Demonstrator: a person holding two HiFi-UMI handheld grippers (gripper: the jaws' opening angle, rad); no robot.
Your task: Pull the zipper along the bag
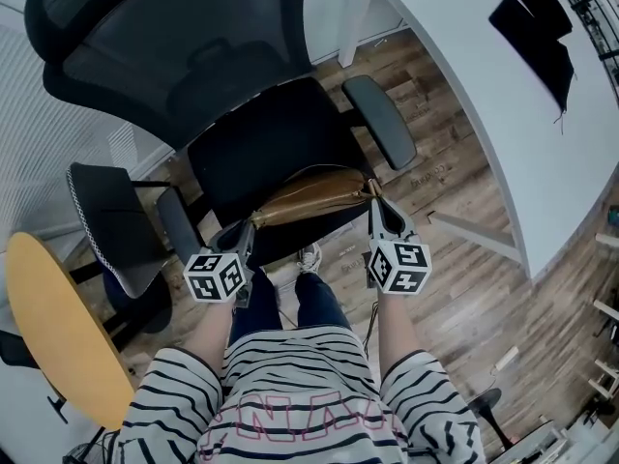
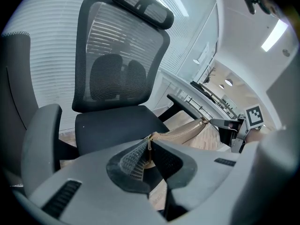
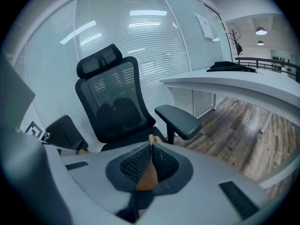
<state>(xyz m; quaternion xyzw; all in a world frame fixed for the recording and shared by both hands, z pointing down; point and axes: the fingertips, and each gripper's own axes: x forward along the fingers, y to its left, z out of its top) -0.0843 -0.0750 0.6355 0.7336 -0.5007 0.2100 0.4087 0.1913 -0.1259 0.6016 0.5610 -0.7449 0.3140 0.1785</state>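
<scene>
A tan zip bag [image 1: 319, 193] hangs stretched between my two grippers, just above the black seat of an office chair [image 1: 261, 148]. My left gripper [image 1: 246, 232] is shut on the bag's left end. In the left gripper view the pads [image 2: 133, 161] pinch the tan fabric, and the bag [image 2: 185, 131] with its zipper line runs off to the right gripper [image 2: 224, 123]. My right gripper [image 1: 375, 201] is shut on the bag's right end, with tan material [image 3: 146, 178] squeezed between its pads. Whether that is the zipper pull I cannot tell.
The chair's mesh back [image 1: 164, 46] and right armrest [image 1: 379, 119] stand close behind the bag. A second chair [image 1: 111, 230] and a yellow round table [image 1: 58, 327] lie at the left. A white desk [image 1: 503, 114] carrying a dark garment [image 1: 537, 27] curves along the right. The floor is wood.
</scene>
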